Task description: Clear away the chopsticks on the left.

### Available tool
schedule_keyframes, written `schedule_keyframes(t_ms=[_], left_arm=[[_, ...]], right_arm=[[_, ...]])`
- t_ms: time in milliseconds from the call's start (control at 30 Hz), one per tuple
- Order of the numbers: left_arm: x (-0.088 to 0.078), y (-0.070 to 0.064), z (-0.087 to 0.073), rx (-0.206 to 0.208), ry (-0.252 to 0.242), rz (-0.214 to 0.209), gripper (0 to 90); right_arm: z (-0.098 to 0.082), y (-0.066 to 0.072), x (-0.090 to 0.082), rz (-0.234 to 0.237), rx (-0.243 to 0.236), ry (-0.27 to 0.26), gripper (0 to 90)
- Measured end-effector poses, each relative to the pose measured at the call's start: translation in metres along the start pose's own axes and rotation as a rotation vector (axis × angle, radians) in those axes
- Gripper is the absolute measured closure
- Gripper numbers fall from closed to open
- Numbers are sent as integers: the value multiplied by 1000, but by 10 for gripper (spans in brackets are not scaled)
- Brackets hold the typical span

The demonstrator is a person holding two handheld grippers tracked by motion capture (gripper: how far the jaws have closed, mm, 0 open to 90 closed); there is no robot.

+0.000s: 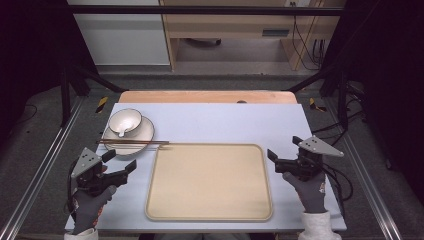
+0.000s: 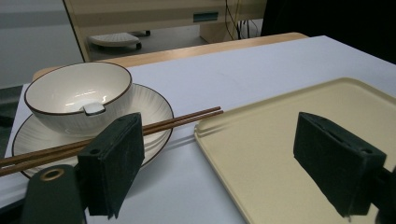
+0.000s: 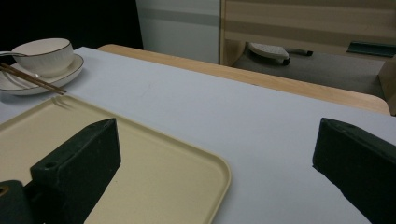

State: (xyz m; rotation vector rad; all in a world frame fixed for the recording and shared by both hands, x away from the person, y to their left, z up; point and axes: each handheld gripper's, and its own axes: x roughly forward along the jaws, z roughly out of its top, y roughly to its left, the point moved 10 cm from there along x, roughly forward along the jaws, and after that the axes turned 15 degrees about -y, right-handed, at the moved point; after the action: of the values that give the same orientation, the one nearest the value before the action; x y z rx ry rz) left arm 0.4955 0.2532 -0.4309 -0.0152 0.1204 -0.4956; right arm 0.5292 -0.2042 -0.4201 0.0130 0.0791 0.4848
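Note:
A beige tray (image 1: 210, 182) lies in the middle of the table with nothing on it. At the back left a white bowl (image 1: 125, 121) holding a small spoon (image 2: 94, 108) stands on a white plate (image 1: 131, 135). A pair of brown chopsticks (image 1: 132, 143) rests across the plate's front rim, tips toward the tray. My left gripper (image 1: 120, 160) hovers open just left of the tray, in front of the plate. My right gripper (image 1: 284, 148) is open off the tray's right edge. Nothing is between either pair of jaws.
The white tabletop (image 1: 225, 122) ends in a wooden strip (image 1: 207, 96) at the back. Metal frame rails (image 1: 45, 165) run along both sides. Cables (image 1: 340, 175) trail at the right. A cabinet (image 1: 225, 30) stands on the floor beyond the table.

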Motion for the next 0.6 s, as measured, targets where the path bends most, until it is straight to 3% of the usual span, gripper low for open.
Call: schedule_keyframes(t_ms=[433, 600], left_arm=[[8, 6, -16, 32, 73, -25, 174], [11, 16, -21, 37, 95, -24, 175]], right_arm=[[1, 2, -1, 0, 2, -2, 12], [0, 8, 2, 10, -11, 14, 13]])
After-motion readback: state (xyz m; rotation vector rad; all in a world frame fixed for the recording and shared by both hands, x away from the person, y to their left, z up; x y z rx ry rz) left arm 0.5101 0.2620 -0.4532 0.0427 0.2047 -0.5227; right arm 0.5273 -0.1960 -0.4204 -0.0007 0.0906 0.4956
